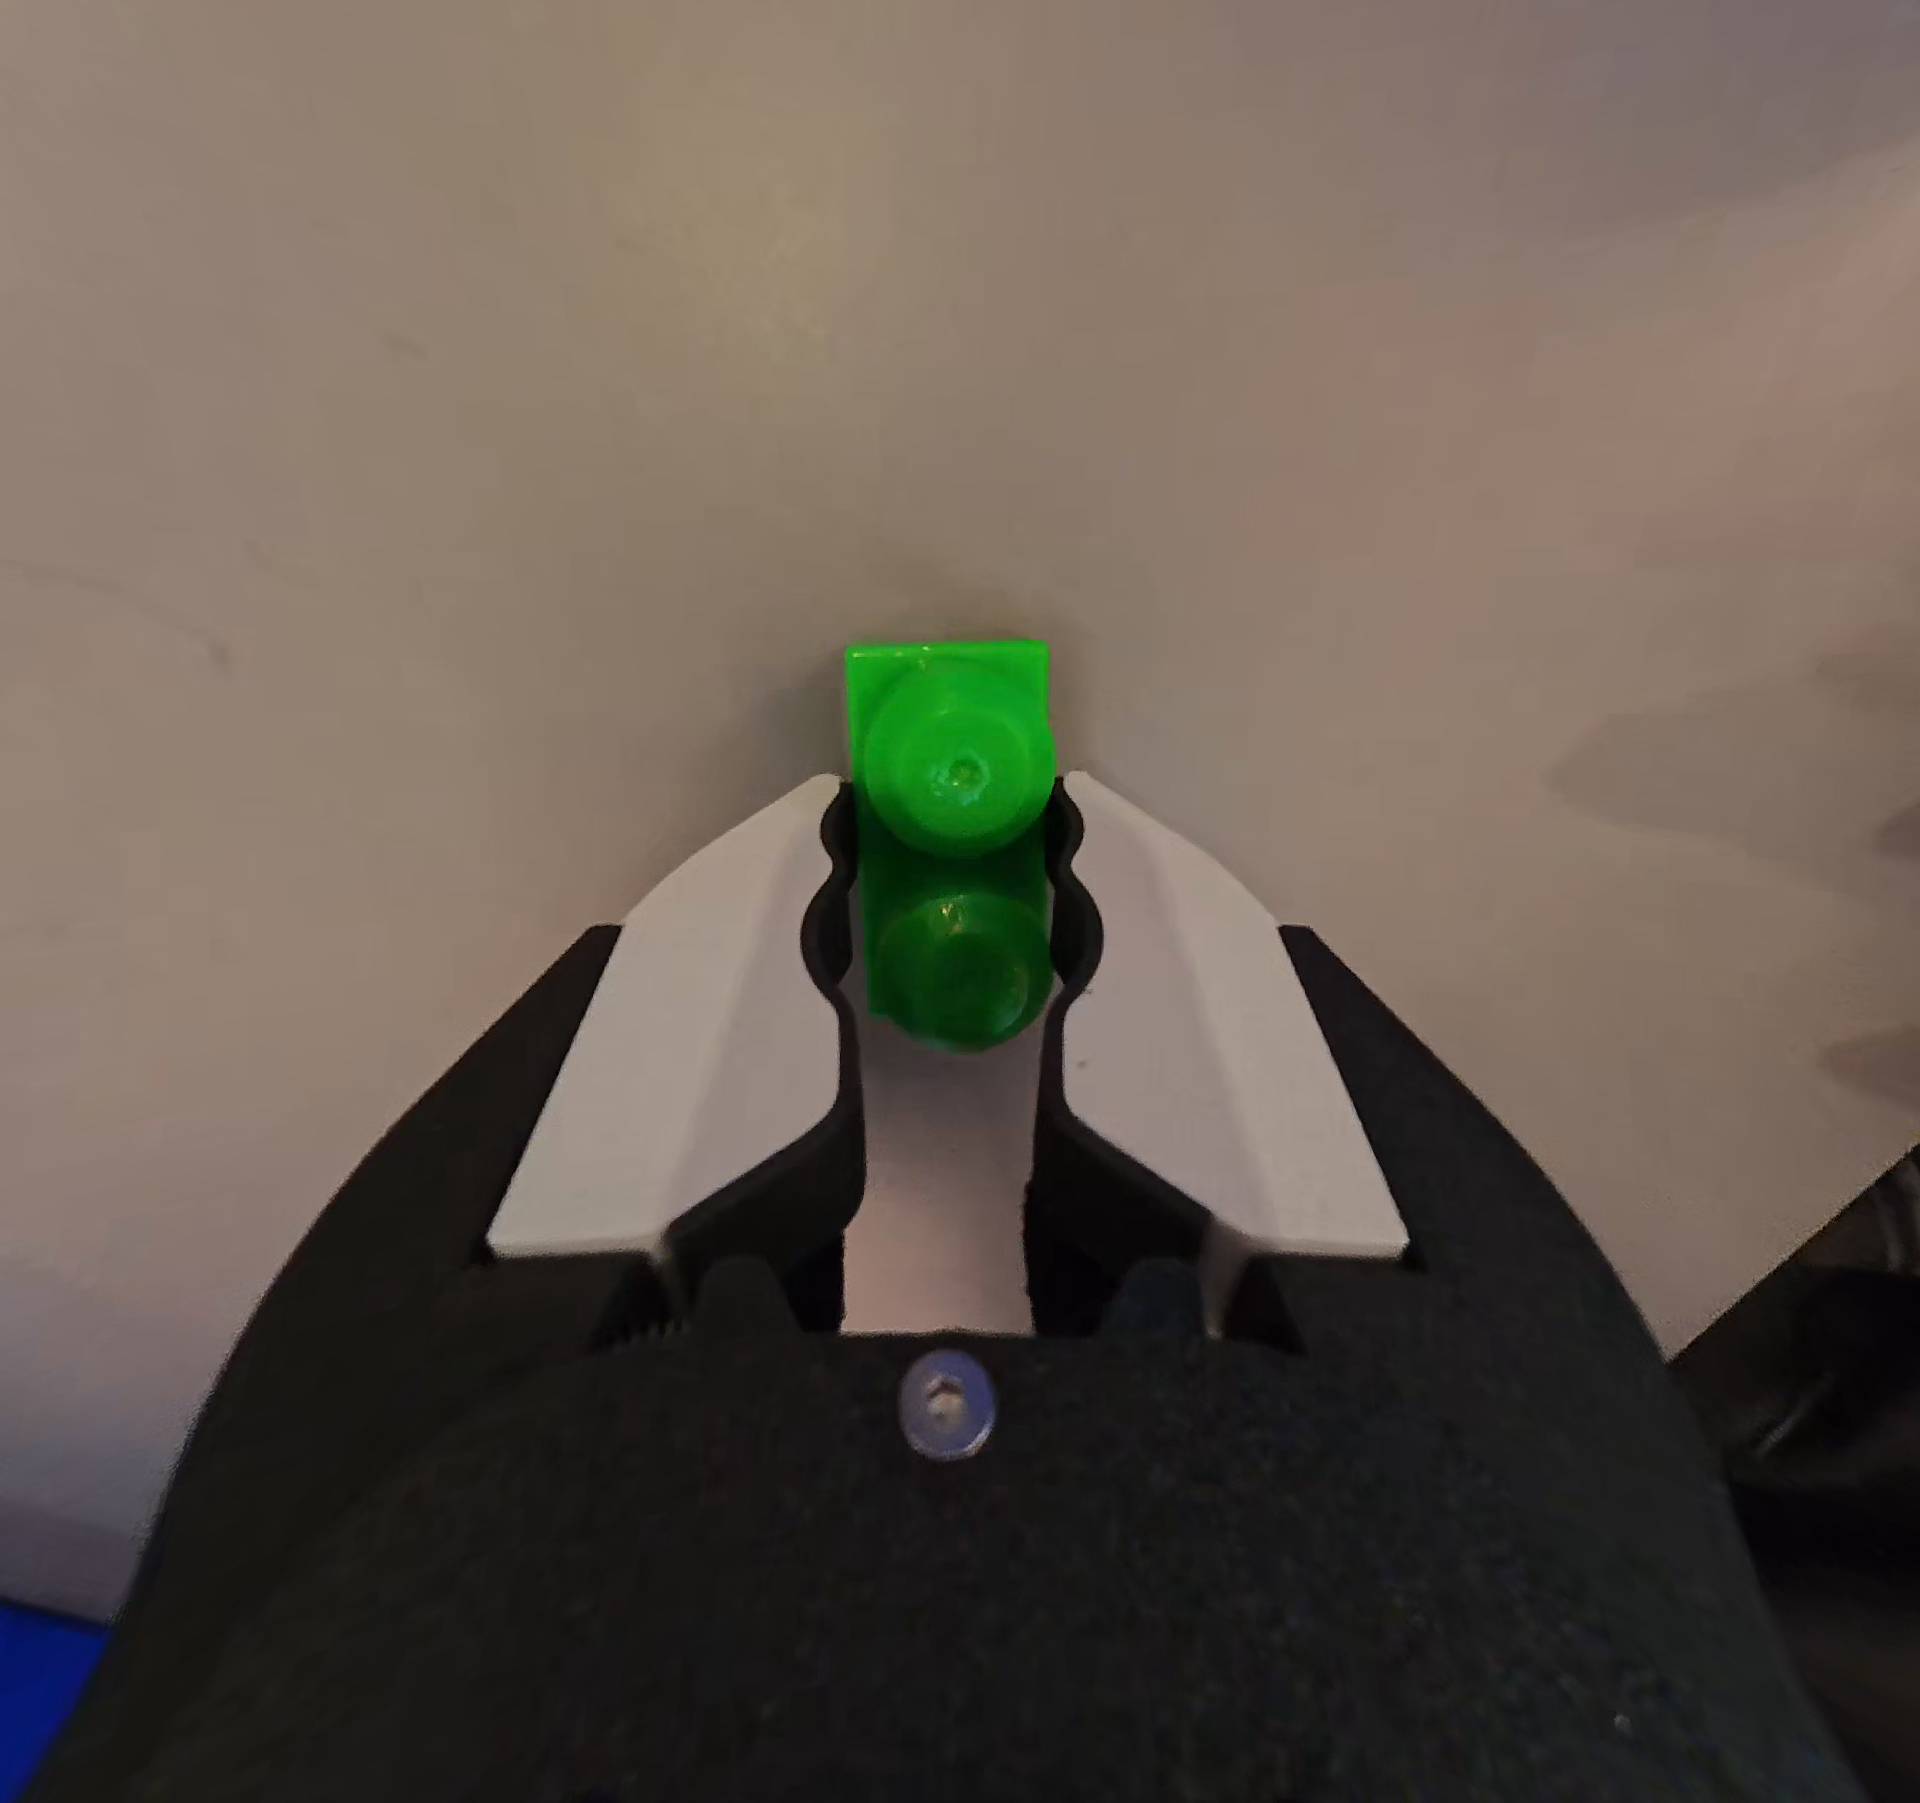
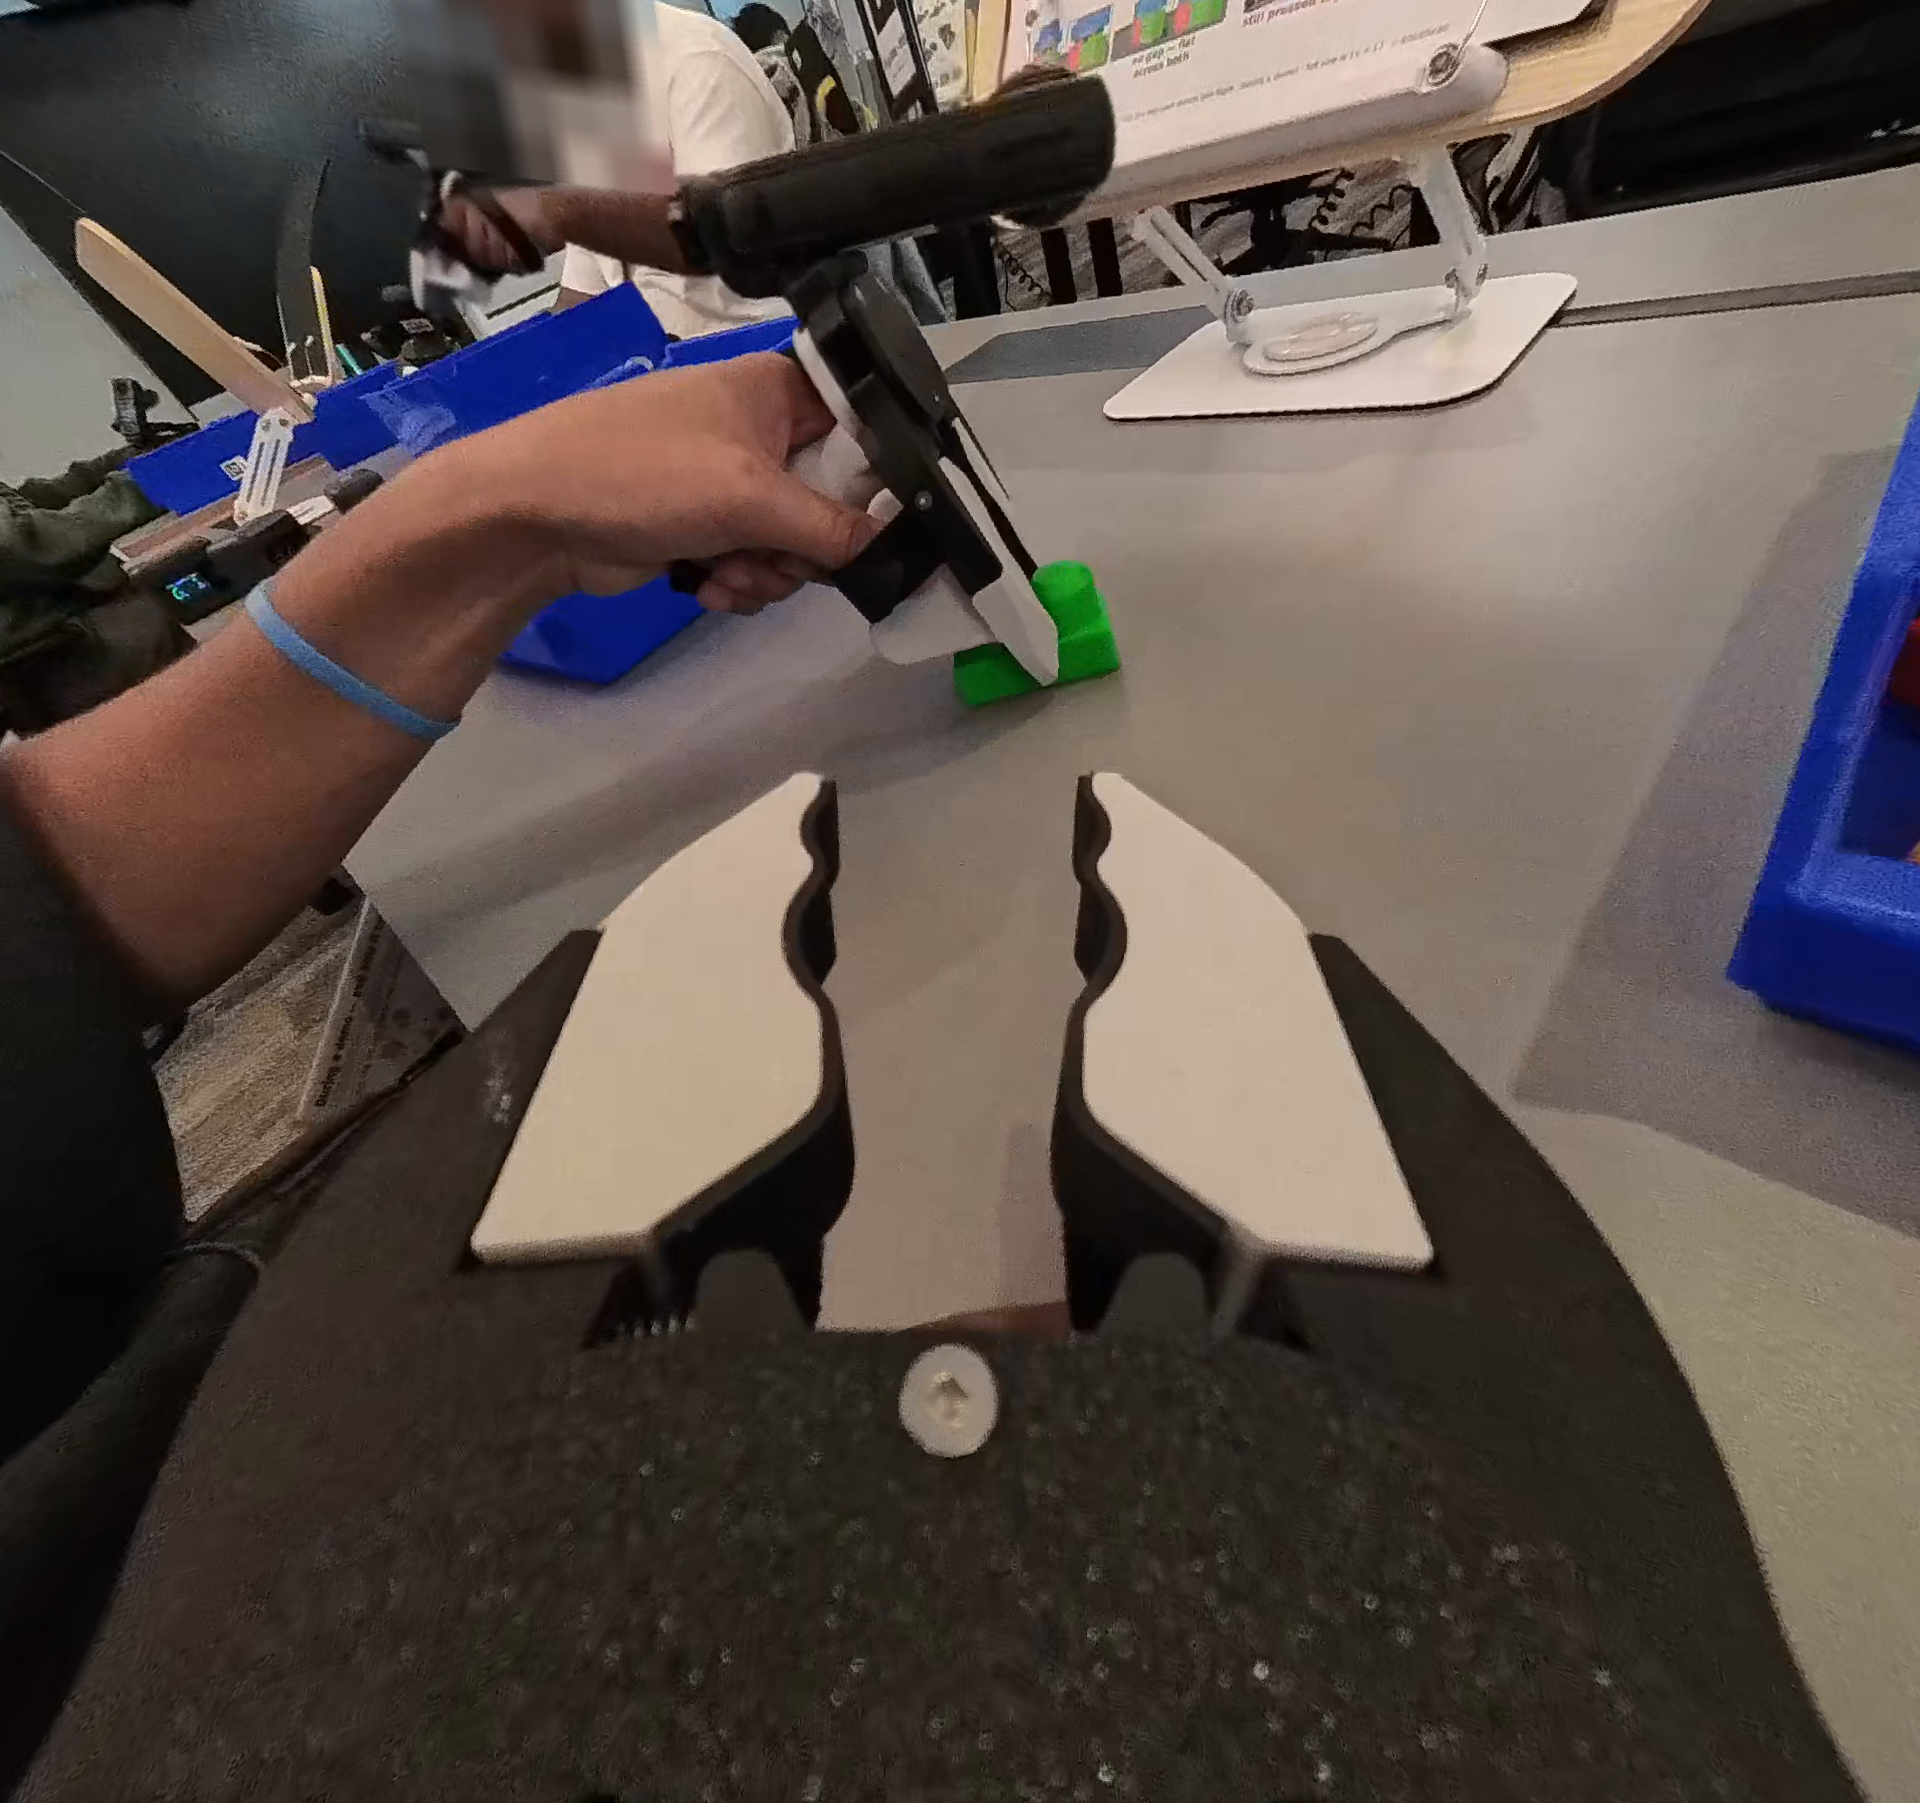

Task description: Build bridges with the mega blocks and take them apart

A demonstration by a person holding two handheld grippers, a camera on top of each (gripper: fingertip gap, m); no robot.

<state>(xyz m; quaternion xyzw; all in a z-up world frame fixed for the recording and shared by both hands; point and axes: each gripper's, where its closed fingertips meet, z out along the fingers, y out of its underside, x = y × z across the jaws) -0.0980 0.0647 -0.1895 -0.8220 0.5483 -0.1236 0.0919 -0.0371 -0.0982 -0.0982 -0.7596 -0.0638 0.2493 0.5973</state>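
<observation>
Green block (image 1: 951, 839) sits half hidden inside left gripper (image 1: 954, 818).

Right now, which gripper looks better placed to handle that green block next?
Left. The left gripper already clamps the green block on the table; the right gripper hangs open, apart.

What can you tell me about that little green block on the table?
The green block is bright, glossy plastic, oblong, with two round studs in a row on top. It sits flat on the grey table, studs up. The left hand-held gripper comes down from above and its dark fingertips press on its two long sides. In the right wrist view, one stud and a corner show past that gripper. No other block touches it.
</observation>
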